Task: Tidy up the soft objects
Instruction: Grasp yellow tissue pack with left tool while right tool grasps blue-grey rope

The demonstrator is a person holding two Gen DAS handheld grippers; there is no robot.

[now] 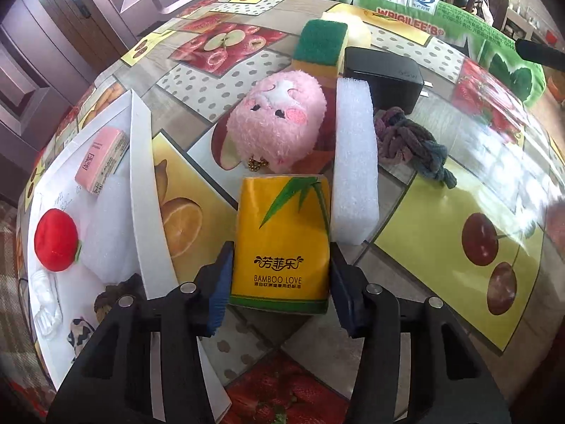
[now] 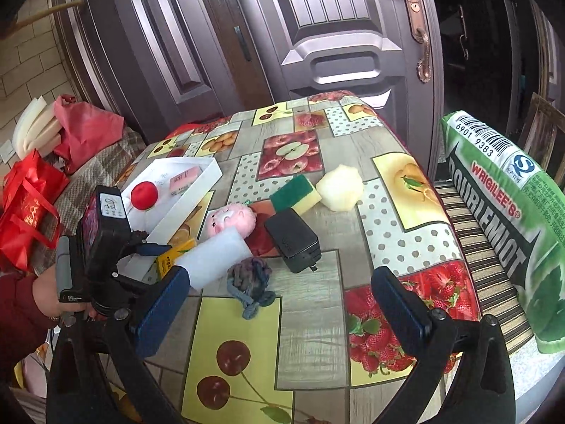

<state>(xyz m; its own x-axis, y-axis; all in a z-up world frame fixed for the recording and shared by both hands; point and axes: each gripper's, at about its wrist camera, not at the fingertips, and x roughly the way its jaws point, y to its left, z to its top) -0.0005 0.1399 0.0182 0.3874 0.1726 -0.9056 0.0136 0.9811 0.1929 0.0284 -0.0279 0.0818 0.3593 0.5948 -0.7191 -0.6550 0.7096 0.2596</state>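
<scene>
My left gripper [image 1: 280, 279] is shut on a yellow tissue pack [image 1: 282, 240], its pads pressing both sides, just above the table. The pack also shows in the right wrist view [image 2: 173, 256]. Beyond it lie a pink plush [image 1: 277, 120], a white foam block [image 1: 355, 162], a green-yellow sponge [image 1: 319, 47] and a knotted cloth [image 1: 409, 141]. A white box [image 1: 141, 176] at the left holds a red plush ball [image 1: 56, 238] and a pink tissue pack [image 1: 102, 159]. My right gripper [image 2: 279, 318] is open and empty above the table's near side.
A black adapter [image 2: 291, 240] and a pale foam lump [image 2: 339, 187] lie mid-table. A big green pillow [image 2: 512, 212] stands on a striped seat at the right. Red bags [image 2: 28, 205] sit on the floor left. A door is behind the table.
</scene>
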